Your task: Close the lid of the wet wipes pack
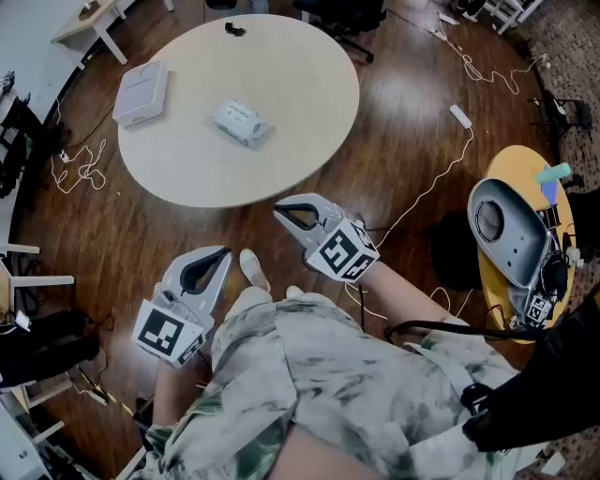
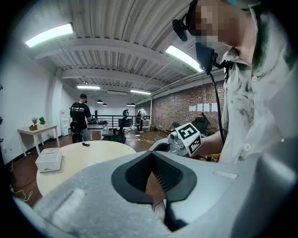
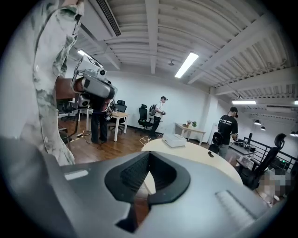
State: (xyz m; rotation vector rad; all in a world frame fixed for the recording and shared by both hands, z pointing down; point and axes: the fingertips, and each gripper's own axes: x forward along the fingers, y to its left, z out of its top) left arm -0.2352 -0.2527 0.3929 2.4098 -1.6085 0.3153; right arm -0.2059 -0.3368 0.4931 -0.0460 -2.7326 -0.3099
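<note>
The wet wipes pack (image 1: 240, 122), a small pale packet, lies near the middle of the round beige table (image 1: 309, 112). It is too small to tell how its lid stands. My left gripper (image 1: 223, 251) is held low by my left leg, well short of the table, jaws together with nothing in them. My right gripper (image 1: 278, 212) hovers just off the table's near edge, also shut and empty. In the left gripper view the left gripper (image 2: 151, 153) points over the table, with the right gripper (image 2: 186, 139) beside it. The right gripper view shows the right gripper (image 3: 148, 154) aimed across the table (image 3: 200, 155).
A white box (image 1: 141, 92) sits at the table's left, seen also as the white box (image 3: 174, 139). A small black item (image 1: 234, 29) lies at the far edge. White cables (image 1: 450, 159) trail on the wood floor. A yellow stand (image 1: 511, 169) with a grey device is at right. People stand in the background.
</note>
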